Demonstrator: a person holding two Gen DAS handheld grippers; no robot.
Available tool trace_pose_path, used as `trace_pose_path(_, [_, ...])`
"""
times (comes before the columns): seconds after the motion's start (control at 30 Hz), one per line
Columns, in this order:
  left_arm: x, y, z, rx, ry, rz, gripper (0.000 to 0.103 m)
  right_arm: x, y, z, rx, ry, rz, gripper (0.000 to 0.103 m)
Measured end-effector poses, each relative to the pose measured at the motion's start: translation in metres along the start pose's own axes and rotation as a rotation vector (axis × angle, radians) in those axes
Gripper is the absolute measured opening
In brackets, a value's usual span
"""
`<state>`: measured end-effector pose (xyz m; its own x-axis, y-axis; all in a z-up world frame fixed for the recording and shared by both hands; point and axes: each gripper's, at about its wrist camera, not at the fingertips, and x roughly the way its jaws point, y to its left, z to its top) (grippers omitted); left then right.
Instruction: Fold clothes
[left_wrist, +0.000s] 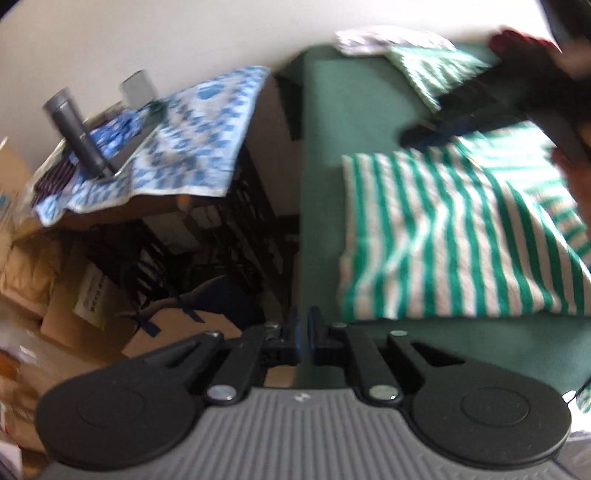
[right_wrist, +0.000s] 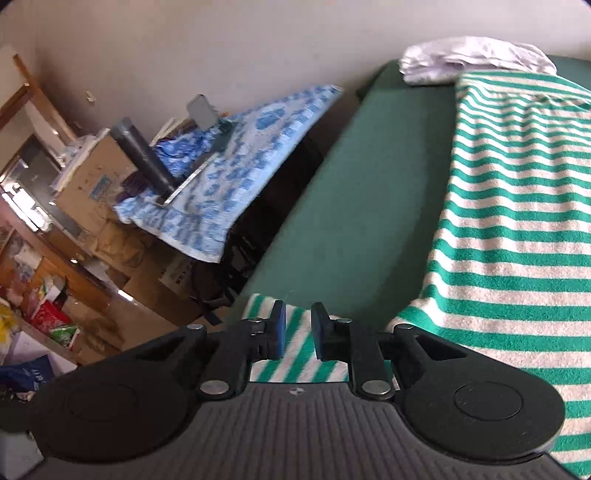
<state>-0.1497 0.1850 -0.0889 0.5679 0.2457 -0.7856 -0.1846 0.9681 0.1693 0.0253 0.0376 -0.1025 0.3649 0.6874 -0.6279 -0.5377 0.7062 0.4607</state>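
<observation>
my left claw (left_wrist: 303, 334) hangs over the left edge of the green table (left_wrist: 354, 110), its blue pads drawn almost together with only a thin slit between them and nothing caught in it. the green and white striped garment (left_wrist: 454, 236) lies folded on the table to the right of that claw, its near hem just short of the table's front edge. beyond it my right claw (left_wrist: 436, 133) shows as a dark blur above the cloth.

from the right wrist view, my right claw (right_wrist: 298, 328) stands a little open, a clear gap between the pads, with a striped flap of the garment (right_wrist: 517, 206) seen through the gap; i cannot tell if the pads touch it. a white crumpled cloth (right_wrist: 476, 59) sits at the table's far edge, touching the stripes. off the table's left side a blue patterned cloth (left_wrist: 199, 136) drapes over a lower stand.
</observation>
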Motion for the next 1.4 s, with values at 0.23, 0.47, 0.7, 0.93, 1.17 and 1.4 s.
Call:
trace_pose_path(0.23, [-0.015, 0.024, 0.040, -0.048, -0.126, -0.058, 0.010, -0.013, 0.033, -0.061, -0.121, 0.214, 0.134, 0.024])
trace_pose_path(0.47, [0.025, -0.045, 0.082, 0.044, -0.119, -0.271, 0.031, -0.040, 0.042, -0.084, -0.141, 0.261, 0.195, 0.023])
trace_pose_path(0.7, [0.064, -0.074, 0.075, 0.075, -0.055, -0.144, 0.053, -0.088, 0.002, -0.096, -0.016, 0.114, 0.029, 0.039])
trace_pose_path(0.93, [0.071, -0.056, 0.076, -0.007, 0.010, -0.064, 0.096, -0.144, -0.029, -0.111, 0.009, -0.026, -0.088, 0.043])
trace_pose_path(1.17, [0.049, -0.100, 0.087, 0.112, -0.047, 0.291, 0.091, -0.227, -0.156, -0.126, 0.425, -0.091, -0.383, 0.043])
trace_pose_path(1.4, [-0.016, -0.218, 0.111, 0.145, -0.176, 0.082, 0.100, -0.365, -0.255, -0.159, 0.716, -0.321, -0.457, 0.060])
